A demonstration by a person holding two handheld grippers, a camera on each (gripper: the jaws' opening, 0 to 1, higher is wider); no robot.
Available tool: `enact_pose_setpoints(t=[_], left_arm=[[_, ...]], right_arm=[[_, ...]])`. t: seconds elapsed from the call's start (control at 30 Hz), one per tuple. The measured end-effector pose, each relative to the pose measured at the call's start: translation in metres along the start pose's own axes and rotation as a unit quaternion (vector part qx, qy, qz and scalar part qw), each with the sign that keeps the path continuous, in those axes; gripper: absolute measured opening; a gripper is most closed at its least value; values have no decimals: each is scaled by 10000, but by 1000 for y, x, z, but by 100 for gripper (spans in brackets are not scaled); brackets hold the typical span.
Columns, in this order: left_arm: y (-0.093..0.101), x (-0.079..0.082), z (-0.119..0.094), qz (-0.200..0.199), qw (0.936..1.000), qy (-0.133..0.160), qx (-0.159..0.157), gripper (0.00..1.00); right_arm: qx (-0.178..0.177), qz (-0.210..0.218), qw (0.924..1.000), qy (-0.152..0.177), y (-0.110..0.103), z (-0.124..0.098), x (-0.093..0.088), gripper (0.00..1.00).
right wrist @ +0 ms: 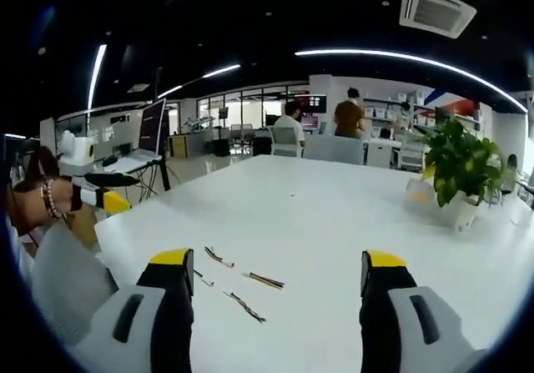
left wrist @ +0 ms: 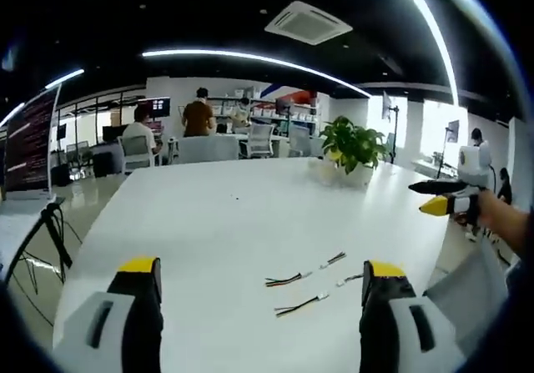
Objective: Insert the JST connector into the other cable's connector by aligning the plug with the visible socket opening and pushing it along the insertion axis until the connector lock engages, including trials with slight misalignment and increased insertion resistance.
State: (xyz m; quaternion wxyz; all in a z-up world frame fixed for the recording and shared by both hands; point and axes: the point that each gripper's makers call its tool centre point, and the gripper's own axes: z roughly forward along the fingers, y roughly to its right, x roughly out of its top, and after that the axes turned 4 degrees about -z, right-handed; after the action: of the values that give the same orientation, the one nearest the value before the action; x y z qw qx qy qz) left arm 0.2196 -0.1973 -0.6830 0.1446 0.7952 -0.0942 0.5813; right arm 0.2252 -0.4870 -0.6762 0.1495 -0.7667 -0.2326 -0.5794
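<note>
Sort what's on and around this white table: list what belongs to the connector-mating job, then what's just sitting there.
For the job:
- short cables with connectors, lying loose on the table
- left tool, open, holding nothing
- right tool, open, holding nothing

Just lying about:
- potted plant at the table's far edge
- monitor beside the table
- office chairs beyond the table

Two grippers held up, jaws wide apart

The left gripper [left wrist: 263,294] has its two yellow-tipped jaws spread far apart with nothing between them. The right gripper [right wrist: 279,285] is the same, jaws wide and holding nothing. In the left gripper view, the right gripper shows at the right edge, held by a hand [left wrist: 501,216]. In the right gripper view, a hand [right wrist: 37,198] with a bead bracelet holds the left gripper.
</note>
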Motion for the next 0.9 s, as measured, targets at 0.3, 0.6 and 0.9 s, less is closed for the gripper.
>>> enact_pose_setpoints(t=[0.3,0.6,0.9], left_arm=[[41,45,40,133,9913,673,-1122,99],[31,21,89,473,9928,-173,-1086,99],[24,-17,125,654,9859,-803,-1317,99]], right_arm=[[387,-59,9952,901,-3,15,43,79],[556,-253,9967,529,4,37,41,65],[524,65,9968,603,35,66,43,55]])
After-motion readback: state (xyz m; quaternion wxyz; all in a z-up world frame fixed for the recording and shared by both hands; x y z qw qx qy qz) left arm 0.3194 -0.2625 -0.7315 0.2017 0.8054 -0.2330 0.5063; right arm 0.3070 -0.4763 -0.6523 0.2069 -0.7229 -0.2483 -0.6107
